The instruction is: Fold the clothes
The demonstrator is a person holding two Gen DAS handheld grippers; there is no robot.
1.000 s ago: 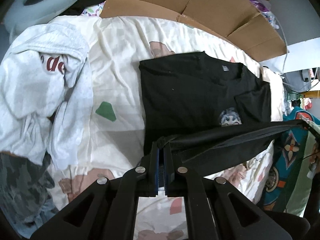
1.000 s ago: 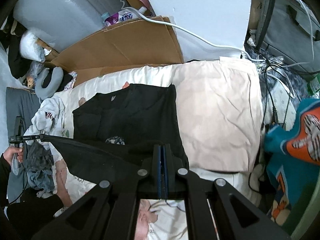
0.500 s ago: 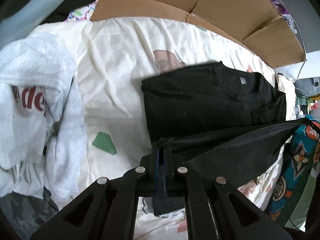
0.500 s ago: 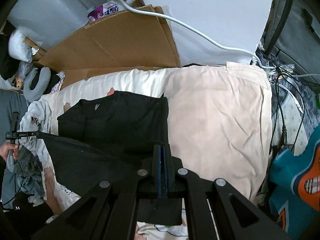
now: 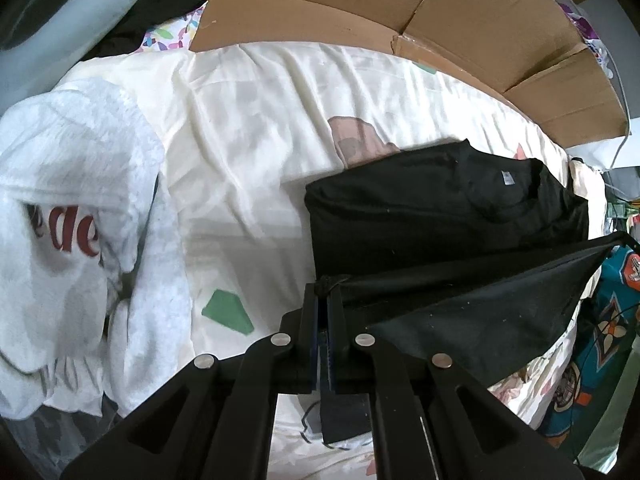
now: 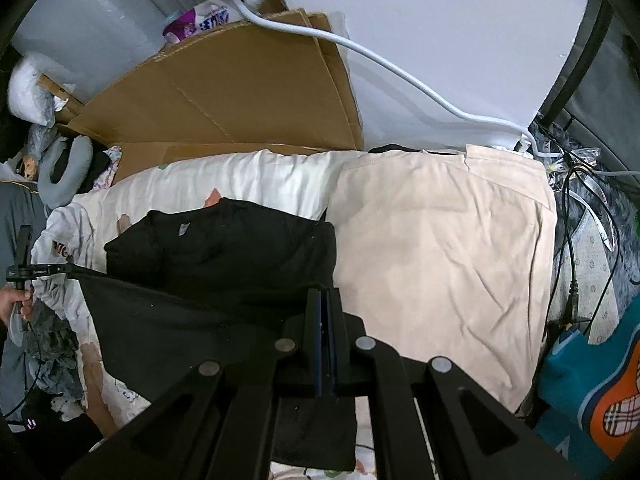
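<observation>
A bed point(image 5: 280, 128) with a cream printed sheet fills most of both views, and brown cardboard point(image 5: 360, 12) stands along its far edge. On the right part of the bed lies a plain beige cloth point(image 6: 440, 248), flat, with some wrinkles. In the middle of the bed is a black T-shirt point(image 5: 440, 216): its upper part, with the collar and a small grey label, lies flat on the sheet, and its lower part is lifted from the bed and stretched tight between the two grippers. The beige cloth is just beside the T-shirt, and their edges seem to touch. At the left side of the bed is a heap of white fleece point(image 5: 72, 208) with dark red letters on it, not folded. The left gripper point(image 5: 325, 292) is pressed together and pinches one corner of the raised hem; a small bunch of black fabric shows at its tips. The right gripper point(image 6: 325, 300) is also closed tight on the other end of this hem, and black fabric hangs below its fingers. In the right wrist view a hand point(image 6: 16, 302) holds the left gripper at the far left edge.
</observation>
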